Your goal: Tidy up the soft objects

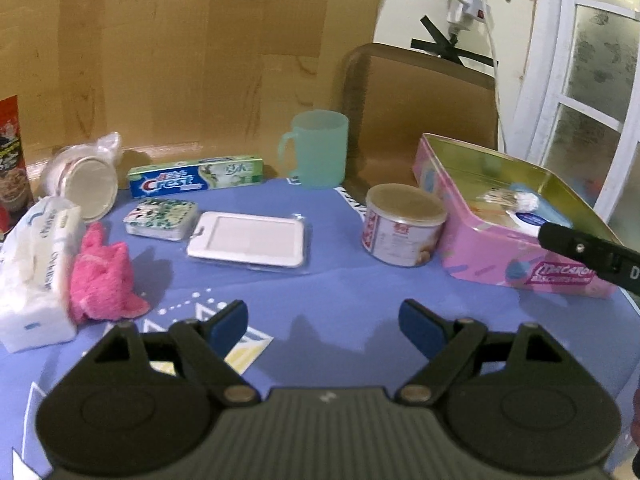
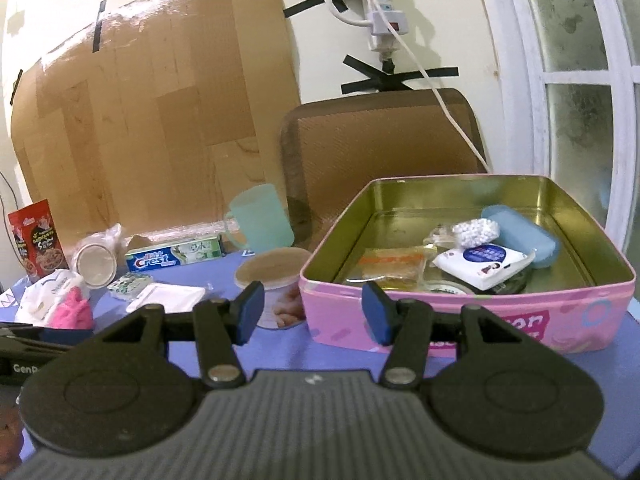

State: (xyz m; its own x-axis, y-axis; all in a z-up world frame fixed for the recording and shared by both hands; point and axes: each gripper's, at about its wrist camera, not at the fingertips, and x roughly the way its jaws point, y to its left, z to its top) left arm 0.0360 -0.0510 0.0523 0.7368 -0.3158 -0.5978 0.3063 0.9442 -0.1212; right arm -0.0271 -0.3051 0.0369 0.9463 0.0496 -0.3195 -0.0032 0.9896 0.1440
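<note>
A pink fluffy cloth (image 1: 102, 276) lies at the left of the blue table cover, against a white tissue pack (image 1: 36, 268); both also show in the right wrist view, the cloth (image 2: 72, 312) and the pack (image 2: 44, 296). A pink tin box (image 2: 472, 316) stands at the right, open, holding a white wipes pack (image 2: 482, 260), a blue case (image 2: 520, 234), a bag of cotton balls (image 2: 476, 230) and an orange packet (image 2: 390, 264). My left gripper (image 1: 322, 326) is open and empty over the cover's middle. My right gripper (image 2: 312, 312) is open and empty before the tin's left front corner.
A can (image 1: 402, 226), a white flat case (image 1: 250, 240), a small patterned tin (image 1: 160, 218), a Crest toothpaste box (image 1: 196, 176), a green mug (image 1: 318, 148), a wrapped jar (image 1: 86, 180) and a red snack bag (image 1: 12, 156) crowd the table. A brown chair back (image 2: 380, 140) stands behind.
</note>
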